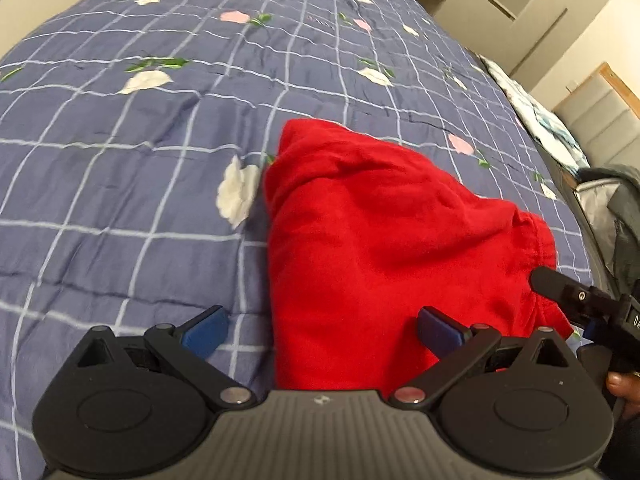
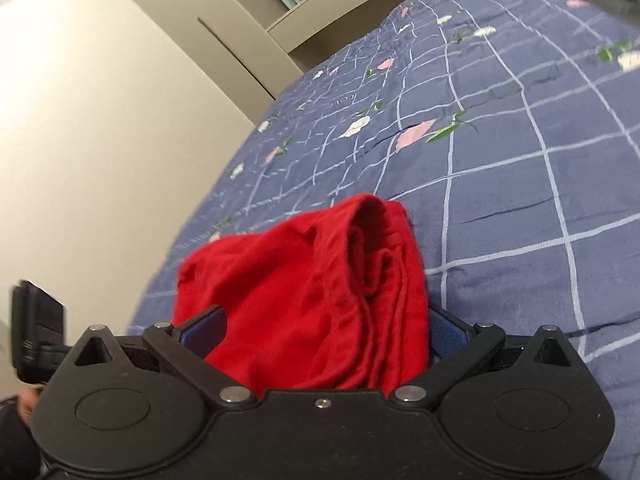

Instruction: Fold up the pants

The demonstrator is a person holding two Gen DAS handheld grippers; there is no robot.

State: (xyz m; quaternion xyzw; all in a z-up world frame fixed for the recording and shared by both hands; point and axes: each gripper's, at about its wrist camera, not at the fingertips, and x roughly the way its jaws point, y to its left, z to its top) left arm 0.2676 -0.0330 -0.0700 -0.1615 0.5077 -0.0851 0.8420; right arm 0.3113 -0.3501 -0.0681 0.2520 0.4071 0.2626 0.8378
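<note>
Pants (image 1: 372,248), red and bunched, on the bed (image 1: 120,152). Left gripper (image 1: 320,330): jaws spread wide, holding nothing, one over the cloth. Right gripper (image 2: 320,332): jaws spread, red cloth bunched between, not pinched.

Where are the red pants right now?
The red pants lie bunched on the blue checked bedspread, right of centre in the left wrist view; the open left gripper straddles their near edge, the right gripper their other end.

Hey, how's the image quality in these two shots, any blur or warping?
Left wrist: fisheye bends the quilt grid, dark corners, pants fairly sharp. Right wrist: same warping, bright washed-out wall, far quilt soft.
</note>
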